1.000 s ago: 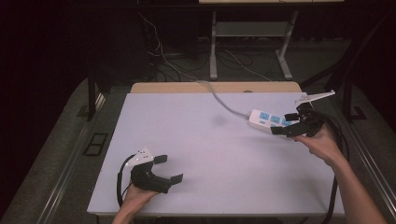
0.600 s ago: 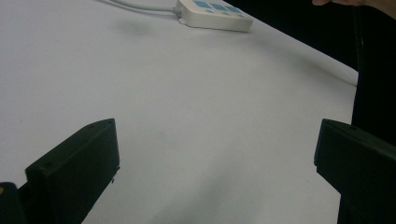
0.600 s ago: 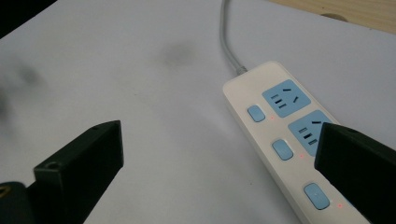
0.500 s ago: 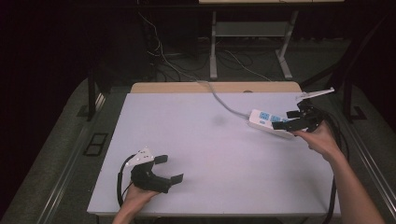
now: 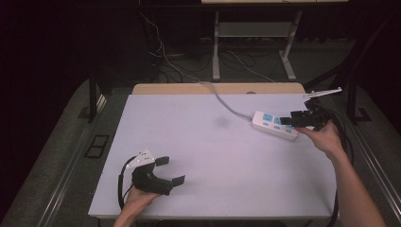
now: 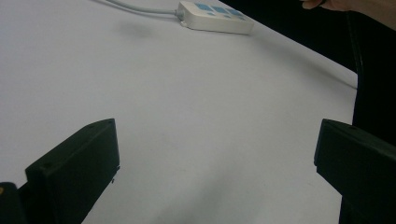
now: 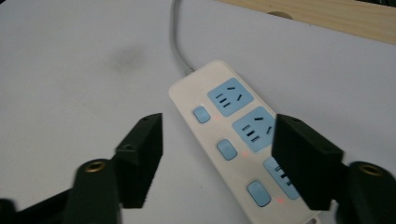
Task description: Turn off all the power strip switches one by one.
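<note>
Right gripper view: right tool point(image 7: 217, 161) jaws apart over power strip point(image 7: 243, 140); left tool point(image 5: 169, 171) wide apart, empty.

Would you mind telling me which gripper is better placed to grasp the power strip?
Right. The right gripper hovers open directly over the power strip; the left gripper sits far across the table.

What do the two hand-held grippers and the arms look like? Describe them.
Left hand-held gripper: black body, two blocky black jaws, a grey three-cornered plate on top, a black cable looping behind. Right hand-held gripper: black too, with brass-coloured screw holes and a black cable. Forearms bare, no sleeves.
</note>
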The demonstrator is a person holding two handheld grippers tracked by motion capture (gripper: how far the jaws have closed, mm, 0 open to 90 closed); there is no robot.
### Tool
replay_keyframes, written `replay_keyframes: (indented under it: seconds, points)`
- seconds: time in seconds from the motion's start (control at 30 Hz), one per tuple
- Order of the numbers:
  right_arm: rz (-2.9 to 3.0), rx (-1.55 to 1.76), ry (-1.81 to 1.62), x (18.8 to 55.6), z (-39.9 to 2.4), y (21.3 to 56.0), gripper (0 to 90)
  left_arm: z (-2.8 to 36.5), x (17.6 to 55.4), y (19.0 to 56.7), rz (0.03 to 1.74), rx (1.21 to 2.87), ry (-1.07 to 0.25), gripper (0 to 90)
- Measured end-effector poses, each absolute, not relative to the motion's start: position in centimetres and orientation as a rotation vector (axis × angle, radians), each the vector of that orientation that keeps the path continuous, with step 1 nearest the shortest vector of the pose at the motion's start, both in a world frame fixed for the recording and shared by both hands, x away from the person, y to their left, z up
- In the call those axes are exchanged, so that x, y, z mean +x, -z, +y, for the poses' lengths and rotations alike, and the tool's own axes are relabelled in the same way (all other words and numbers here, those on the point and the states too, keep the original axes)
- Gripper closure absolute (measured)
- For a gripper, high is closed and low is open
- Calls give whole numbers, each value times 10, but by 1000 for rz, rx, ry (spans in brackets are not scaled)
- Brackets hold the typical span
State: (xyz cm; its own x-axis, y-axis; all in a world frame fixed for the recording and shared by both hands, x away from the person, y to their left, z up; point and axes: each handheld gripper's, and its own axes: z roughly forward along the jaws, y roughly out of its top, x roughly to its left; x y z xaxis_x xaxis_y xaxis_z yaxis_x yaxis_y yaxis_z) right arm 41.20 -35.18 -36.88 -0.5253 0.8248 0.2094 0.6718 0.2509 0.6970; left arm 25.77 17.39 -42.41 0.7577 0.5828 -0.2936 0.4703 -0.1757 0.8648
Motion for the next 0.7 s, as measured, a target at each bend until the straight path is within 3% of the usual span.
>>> replay_keyframes:
  seconds: [0.43,0.7]
  points:
    - [2300,1512,-1090,421,-372,381,881,176,259,425,817,1808,-126,0]
    - [2288,1536,-1066,426,-372,386,900,176,259,425,821,1803,-129,0]
